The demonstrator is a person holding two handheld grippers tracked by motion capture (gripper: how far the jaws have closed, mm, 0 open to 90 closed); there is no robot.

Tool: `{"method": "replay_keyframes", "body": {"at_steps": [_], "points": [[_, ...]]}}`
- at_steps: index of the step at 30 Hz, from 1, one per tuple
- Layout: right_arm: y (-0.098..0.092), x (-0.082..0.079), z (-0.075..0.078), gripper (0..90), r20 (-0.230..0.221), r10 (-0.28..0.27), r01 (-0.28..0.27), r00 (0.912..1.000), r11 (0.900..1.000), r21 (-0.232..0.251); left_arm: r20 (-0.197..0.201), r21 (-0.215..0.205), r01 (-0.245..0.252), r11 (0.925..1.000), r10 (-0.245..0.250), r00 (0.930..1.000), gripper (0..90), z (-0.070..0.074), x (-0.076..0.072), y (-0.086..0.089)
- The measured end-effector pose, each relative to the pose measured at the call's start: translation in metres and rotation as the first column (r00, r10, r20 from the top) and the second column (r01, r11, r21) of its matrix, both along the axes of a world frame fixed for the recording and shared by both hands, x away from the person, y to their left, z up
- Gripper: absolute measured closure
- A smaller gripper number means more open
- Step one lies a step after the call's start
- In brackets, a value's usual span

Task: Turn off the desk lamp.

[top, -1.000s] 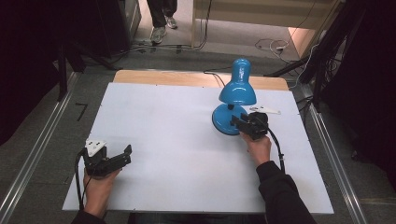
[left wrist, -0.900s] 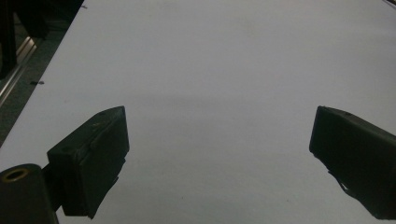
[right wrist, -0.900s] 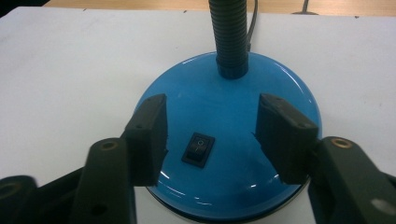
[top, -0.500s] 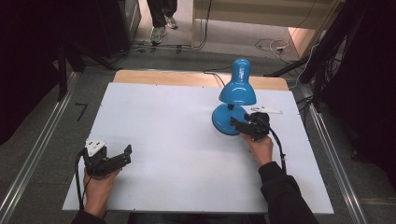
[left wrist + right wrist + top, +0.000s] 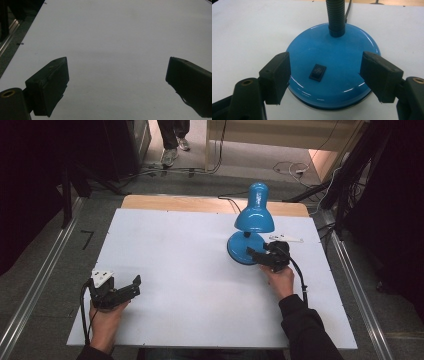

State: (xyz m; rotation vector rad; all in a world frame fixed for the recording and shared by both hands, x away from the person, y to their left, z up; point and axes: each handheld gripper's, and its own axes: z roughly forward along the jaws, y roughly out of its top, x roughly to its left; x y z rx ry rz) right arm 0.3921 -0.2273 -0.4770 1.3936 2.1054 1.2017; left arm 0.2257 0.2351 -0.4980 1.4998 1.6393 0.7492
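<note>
Change: right tool [image 5: 252,254] has just been opening its jaws; both hands unmoved, lamp [image 5: 252,227] where it was.
Hidden: lamp shade cut off in the right gripper view.
Lamp: on the desk [image 5: 190,285], far right part; its base [image 5: 332,72] with black switch [image 5: 318,72] lies between the wide right jaws, pads apart from it.
Left tool [image 5: 132,285]: wide, holding nothing, near left.

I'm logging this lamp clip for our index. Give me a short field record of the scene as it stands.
Surface: white table top
Main thing: blue desk lamp, upright, round base on the table
Switch: black rocker switch on top of the base
Right claw: open, jaws just been opening, standing either side of the base over the switch
Left claw: open, nothing between the jaws, apart from the lamp
</note>
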Motion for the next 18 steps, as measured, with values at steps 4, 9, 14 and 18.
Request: {"method": "replay_keyframes", "body": {"at_steps": [4, 9, 14, 18], "points": [[-0.002, -0.001, 0.001, 23.3, -0.005, -0.005, 0.005, 1.0000, 1.000, -0.002, 0.002, 0.000, 0.000, 1.0000, 0.000, 1.0000, 5.1, 0.000, 0.000, 0.000], [-0.005, -0.003, 0.002, 22.9, -0.008, -0.001, 0.001, 1.0000, 1.000, 0.001, -0.001, 0.000, 0.001, 1.0000, -0.001, 1.0000, 5.1, 0.000, 0.000, 0.000], [-0.008, -0.007, 0.003, 22.4, -0.010, 0.011, -0.011, 0.9999, 1.000, -0.003, -0.002, 0.001, 0.002, 1.0000, -0.002, 1.0000, 5.1, 0.000, 0.000, 0.000], [-0.010, -0.009, 0.003, 22.3, -0.008, 0.012, -0.012, 0.9999, 1.000, 0.001, -0.001, 0.003, 0.001, 1.0000, -0.001, 1.0000, 5.1, 0.000, 0.000, 0.000]]}}
